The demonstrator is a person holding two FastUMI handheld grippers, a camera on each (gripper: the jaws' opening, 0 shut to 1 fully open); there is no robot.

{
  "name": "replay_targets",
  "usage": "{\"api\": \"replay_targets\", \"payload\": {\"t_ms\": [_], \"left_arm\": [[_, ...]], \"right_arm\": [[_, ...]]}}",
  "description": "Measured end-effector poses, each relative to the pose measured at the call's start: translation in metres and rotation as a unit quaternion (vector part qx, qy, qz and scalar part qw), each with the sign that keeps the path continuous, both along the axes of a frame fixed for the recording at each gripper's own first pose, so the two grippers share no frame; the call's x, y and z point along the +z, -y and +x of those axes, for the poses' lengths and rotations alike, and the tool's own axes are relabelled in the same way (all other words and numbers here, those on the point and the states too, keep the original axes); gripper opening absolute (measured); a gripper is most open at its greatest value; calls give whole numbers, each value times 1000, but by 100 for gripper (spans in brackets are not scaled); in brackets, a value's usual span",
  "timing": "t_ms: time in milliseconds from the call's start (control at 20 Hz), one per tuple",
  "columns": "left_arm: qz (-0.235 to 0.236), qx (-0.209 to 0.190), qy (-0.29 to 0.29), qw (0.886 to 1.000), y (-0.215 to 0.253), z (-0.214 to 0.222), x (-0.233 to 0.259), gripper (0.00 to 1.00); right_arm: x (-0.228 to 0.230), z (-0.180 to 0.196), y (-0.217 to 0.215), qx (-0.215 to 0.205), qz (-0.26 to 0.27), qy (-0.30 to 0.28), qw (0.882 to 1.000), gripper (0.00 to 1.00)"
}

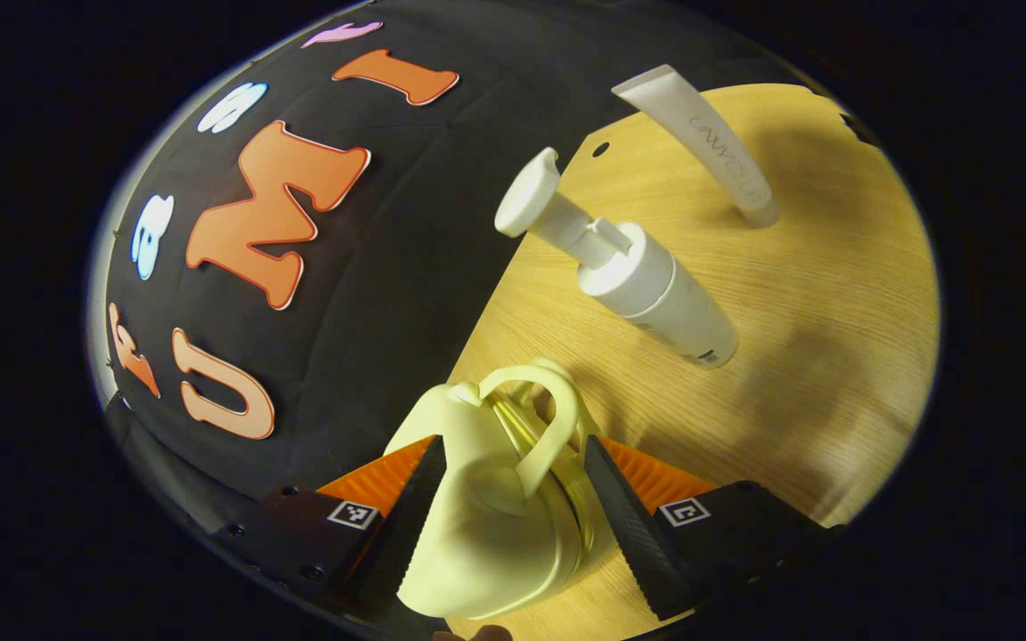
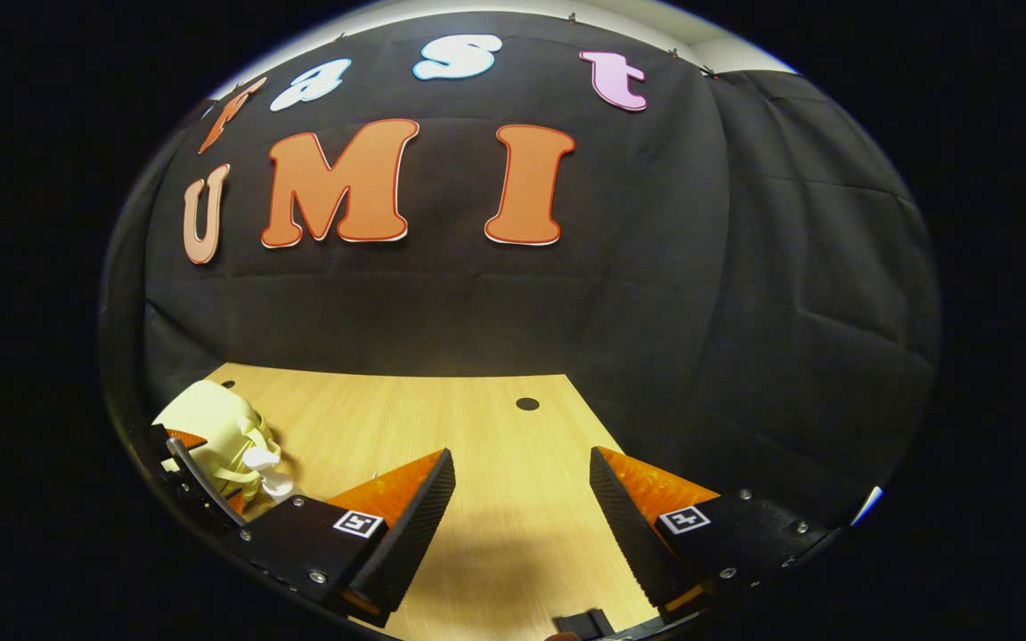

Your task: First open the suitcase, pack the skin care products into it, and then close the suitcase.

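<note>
Left gripper (image 1: 513,467) clamps the pale yellow suitcase (image 1: 486,516); right gripper (image 2: 522,476) open

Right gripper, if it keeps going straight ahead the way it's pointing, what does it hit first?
Probably nothing soon: the open right gripper points across bare light wooden tabletop, and the black cloth wall is the first thing in line. Depth is hard to judge.

Matt wood-grain table (image 1: 798,294); smooth, perhaps plastic suitcase (image 1: 477,525) (pale yellow)
</note>
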State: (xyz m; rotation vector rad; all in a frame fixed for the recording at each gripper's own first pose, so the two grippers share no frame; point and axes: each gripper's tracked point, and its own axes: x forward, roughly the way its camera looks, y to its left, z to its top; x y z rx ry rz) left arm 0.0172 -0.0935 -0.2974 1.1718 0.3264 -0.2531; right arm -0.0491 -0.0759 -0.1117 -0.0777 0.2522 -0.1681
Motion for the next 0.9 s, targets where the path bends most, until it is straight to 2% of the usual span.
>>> {"api": "replay_targets", "payload": {"t_ms": [200, 250, 300, 350, 400, 450, 500, 550, 600, 650, 750, 900], "left_arm": [[18, -2, -9, 1000, 6, 11, -7, 97], [22, -1, -15, 1000, 7, 14, -11, 74], [23, 6, -22, 999, 5, 13, -17, 70], [24, -3, -28, 999, 12, 13, -19, 48], [29, -4, -34, 999, 13, 12, -19, 40], [27, -13, -46, 999, 17, 10, -18, 20], [13, -4, -69, 998, 15, 13, -19, 13], [-10, 1, -87, 996, 13, 14, -15, 12], [-34, 15, -111, 993, 11, 9, -10, 3], [-66, 25, -140, 988, 12, 7, -9, 2], [-121, 34, -139, 982, 16, 13, 10, 3], [-174, 50, -110, 977, 12, 18, 43, 2]], "right_arm": [[-2, 0, 3, -4, -2, -8, 1000, 97], [-1, 0, 3, -5, -2, -9, 1000, 97], [0, 0, 3, -5, -2, -8, 1000, 97], [2, -1, 3, -5, -3, -7, 1000, 97], [5, -1, 4, -5, -5, -5, 1000, 97], [7, -1, 3, -4, -8, -4, 1000, 97], [9, 0, 1, -3, -11, -2, 1000, 96], [10, 1, 0, -1, -14, -1, 1000, 96], [12, 2, -3, 2, -15, 0, 1000, 96], [13, 2, -6, 7, -14, 1, 1000, 96], [19, 7, -18, 16, -9, 6, 1000, 97], [33, 17, -37, 34, -6, 18, 999, 97]]}}
